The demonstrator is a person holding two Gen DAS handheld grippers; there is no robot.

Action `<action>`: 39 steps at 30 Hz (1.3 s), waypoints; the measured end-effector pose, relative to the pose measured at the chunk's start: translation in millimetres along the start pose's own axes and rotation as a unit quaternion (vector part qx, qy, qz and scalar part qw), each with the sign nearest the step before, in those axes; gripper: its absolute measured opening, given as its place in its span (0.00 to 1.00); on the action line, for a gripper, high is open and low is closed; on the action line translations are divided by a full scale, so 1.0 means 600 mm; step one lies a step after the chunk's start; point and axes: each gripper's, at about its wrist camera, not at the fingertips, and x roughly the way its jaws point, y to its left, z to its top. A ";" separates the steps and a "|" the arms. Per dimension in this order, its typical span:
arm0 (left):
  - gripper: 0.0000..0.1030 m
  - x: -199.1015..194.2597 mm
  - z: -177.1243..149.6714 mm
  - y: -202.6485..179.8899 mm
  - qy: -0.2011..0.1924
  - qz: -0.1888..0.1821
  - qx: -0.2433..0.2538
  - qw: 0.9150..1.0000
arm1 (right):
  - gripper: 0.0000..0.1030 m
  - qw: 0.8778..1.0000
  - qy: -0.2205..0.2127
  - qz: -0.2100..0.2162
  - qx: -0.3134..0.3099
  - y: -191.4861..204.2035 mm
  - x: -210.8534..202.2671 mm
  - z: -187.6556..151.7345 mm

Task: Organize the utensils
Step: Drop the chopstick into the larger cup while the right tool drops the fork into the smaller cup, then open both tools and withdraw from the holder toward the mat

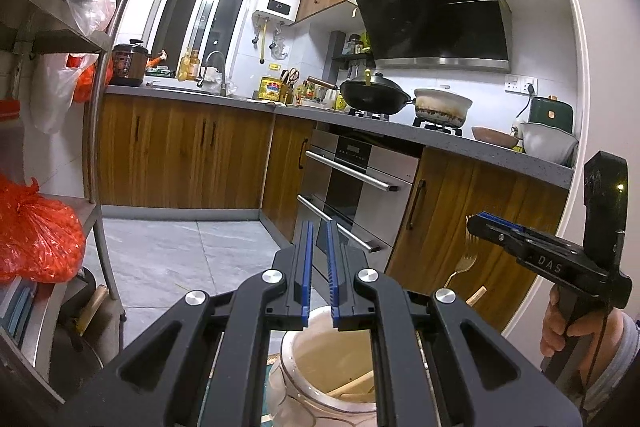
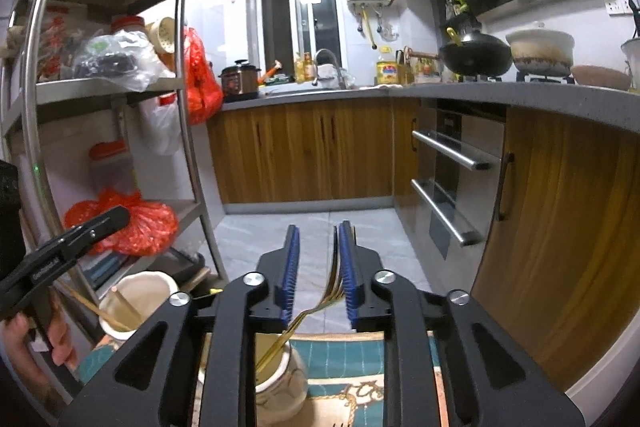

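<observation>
Two grippers, the left gripper (image 1: pixel 319 267) and the right gripper (image 2: pixel 319 269); one gold fork (image 2: pixel 320 301); two cream ceramic holders (image 2: pixel 280 383) (image 2: pixel 134 301) on the patterned mat (image 2: pixel 344 359); two wooden chopsticks (image 2: pixel 100 311) in the holder nearer the mat's left edge.

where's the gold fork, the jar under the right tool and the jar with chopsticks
gold fork (image 2: pixel 334 297), right wrist view, on its tines.
jar under the right tool (image 2: pixel 280 385), right wrist view, on its side wall.
jar with chopsticks (image 2: pixel 140 291), right wrist view, on its inner wall.
</observation>
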 end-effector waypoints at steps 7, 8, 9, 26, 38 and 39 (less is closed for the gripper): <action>0.33 -0.025 0.021 -0.008 -0.015 0.006 -0.001 1.000 | 0.48 1.000 -0.010 0.005 0.004 -0.005 -0.021 0.010; 0.36 -0.031 0.024 -0.012 -0.018 0.007 0.000 1.000 | 0.56 1.000 -0.014 0.005 0.003 -0.005 -0.026 0.012; 0.38 -0.035 0.027 -0.014 -0.019 0.009 0.002 1.000 | 0.60 1.000 -0.015 0.004 0.002 -0.005 -0.030 0.013; 0.95 -0.118 0.021 -0.088 -0.023 0.105 0.043 0.993 | 0.95 1.000 -0.004 0.010 0.002 -0.006 -0.097 -0.023; 0.95 -0.176 -0.021 -0.131 0.002 0.110 0.062 0.992 | 0.95 0.999 0.015 0.003 -0.043 0.006 -0.151 -0.092; 0.95 -0.179 -0.026 -0.138 0.007 0.111 0.069 0.991 | 0.95 0.999 0.018 0.002 -0.044 0.006 -0.155 -0.098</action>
